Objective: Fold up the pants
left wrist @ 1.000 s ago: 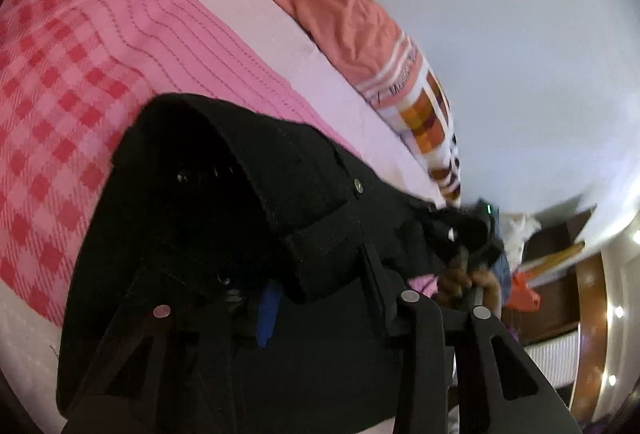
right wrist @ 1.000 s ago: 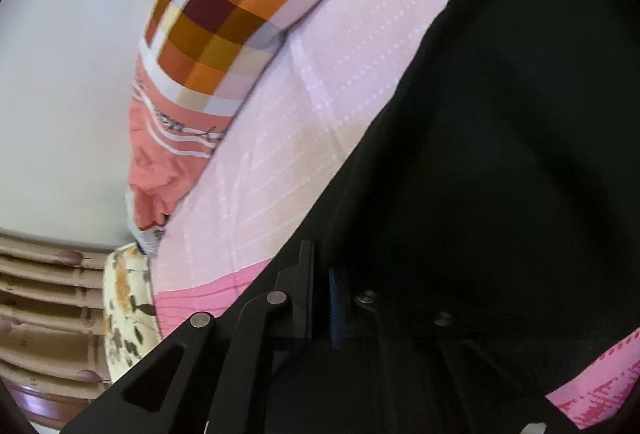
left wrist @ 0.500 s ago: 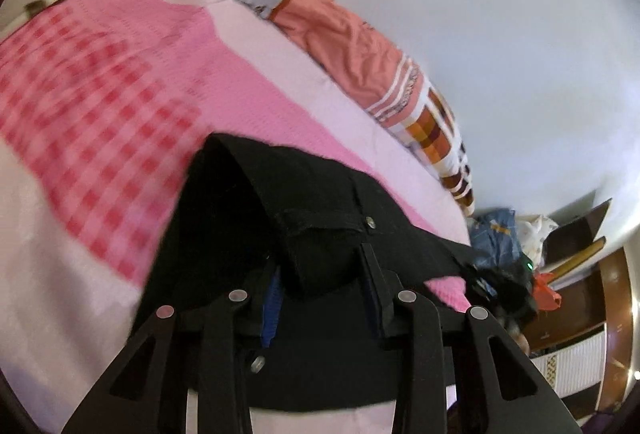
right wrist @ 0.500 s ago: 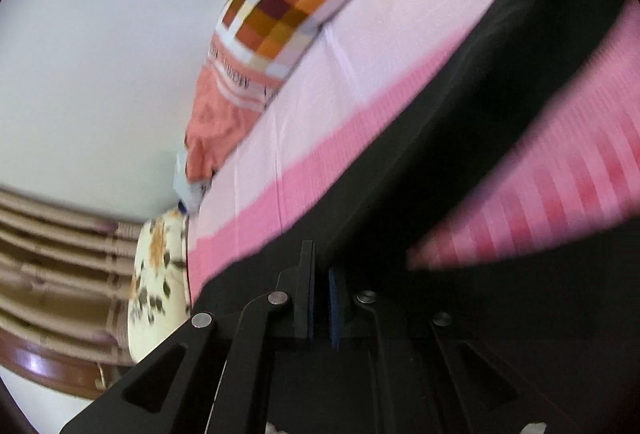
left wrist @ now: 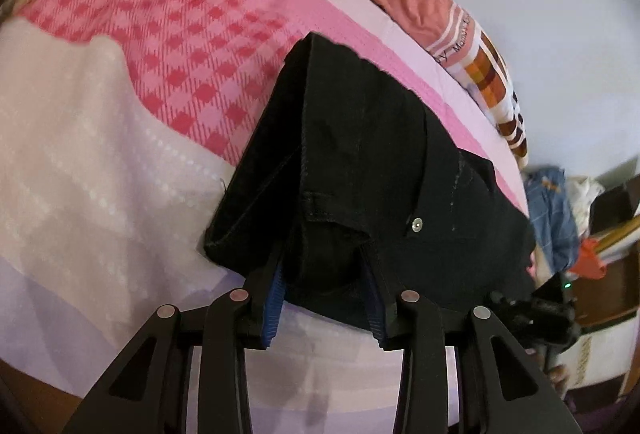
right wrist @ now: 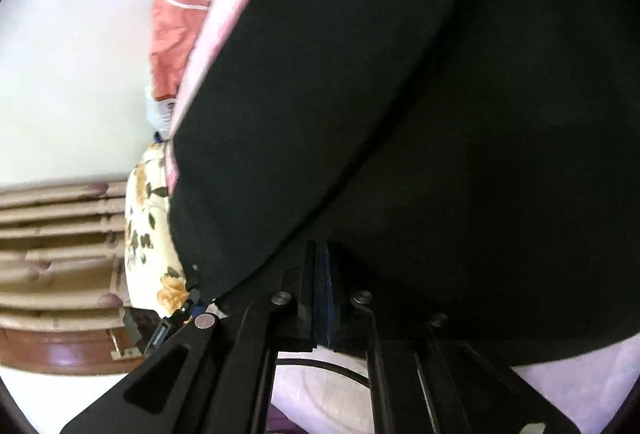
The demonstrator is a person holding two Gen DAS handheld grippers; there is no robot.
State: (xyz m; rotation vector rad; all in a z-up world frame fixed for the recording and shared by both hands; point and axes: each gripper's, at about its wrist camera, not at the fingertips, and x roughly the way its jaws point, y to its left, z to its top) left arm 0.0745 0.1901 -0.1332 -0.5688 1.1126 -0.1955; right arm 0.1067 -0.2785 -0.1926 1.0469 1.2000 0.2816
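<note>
1. The pink checked bedspread spreads under everything.
2. The black pants lie folded over on it, near the bed's front edge.
3. My left gripper has a thick bunch of their fabric between its jaws, which are opening.
4. My right gripper is pinched tight on the pants' edge.

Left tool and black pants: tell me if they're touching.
Touching. The left wrist view shows the pants bunched between the left tool's blue pads, fabric against both, though its jaws are opening.
</note>
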